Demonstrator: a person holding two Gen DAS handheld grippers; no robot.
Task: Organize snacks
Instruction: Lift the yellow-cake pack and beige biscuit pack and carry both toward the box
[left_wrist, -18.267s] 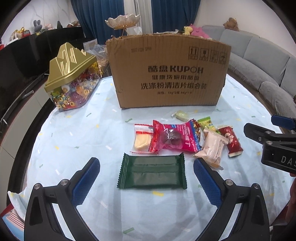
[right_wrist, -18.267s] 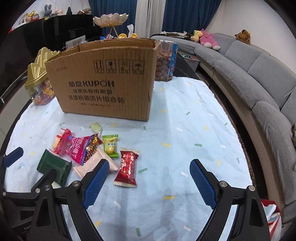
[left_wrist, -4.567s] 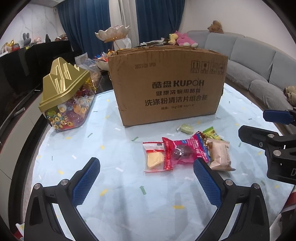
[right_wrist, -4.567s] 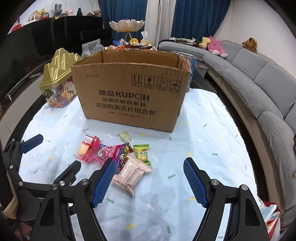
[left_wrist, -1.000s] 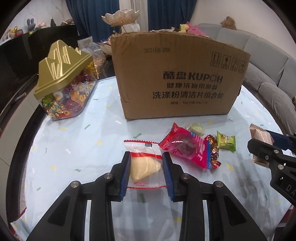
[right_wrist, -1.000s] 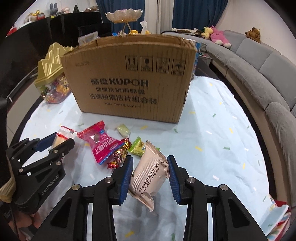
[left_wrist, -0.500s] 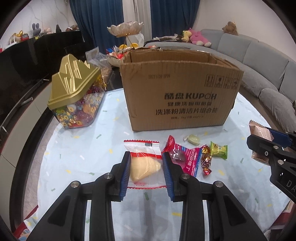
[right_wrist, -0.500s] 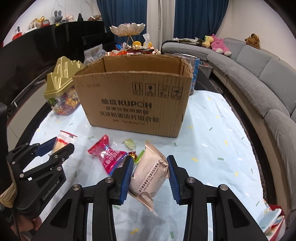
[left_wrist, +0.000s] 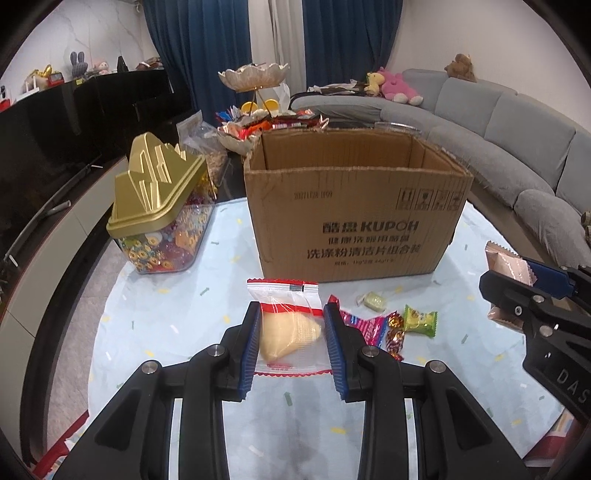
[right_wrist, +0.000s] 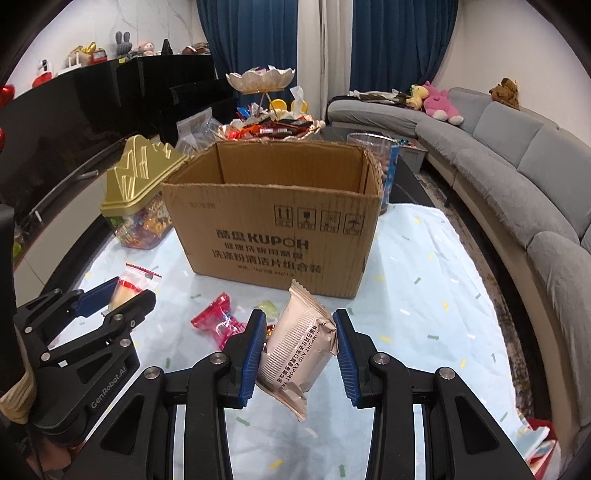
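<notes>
My left gripper (left_wrist: 291, 325) is shut on a clear snack packet with red trim and a yellow cake inside (left_wrist: 286, 328), held above the table. My right gripper (right_wrist: 300, 334) is shut on a beige wrapped snack (right_wrist: 299, 350), also lifted off the table. An open cardboard box (left_wrist: 354, 210) stands ahead of both; its inside floor is hidden. On the cloth in front of it lie a red-pink packet (right_wrist: 218, 325), a pale green candy (left_wrist: 373, 300), a green-yellow candy (left_wrist: 420, 319) and small foil candies (left_wrist: 394, 332).
A gold-lidded clear container of sweets (left_wrist: 159, 206) stands left of the box. Behind the box are a tiered dish with snacks (right_wrist: 264, 125) and a clear jar (right_wrist: 384, 162). A grey sofa (right_wrist: 517, 177) curves along the right. The round table's edge (left_wrist: 44, 332) runs close on the left.
Both grippers have risen with their snacks, so the box's open top now shows. The snacks left on the table look smaller and lower in view.
</notes>
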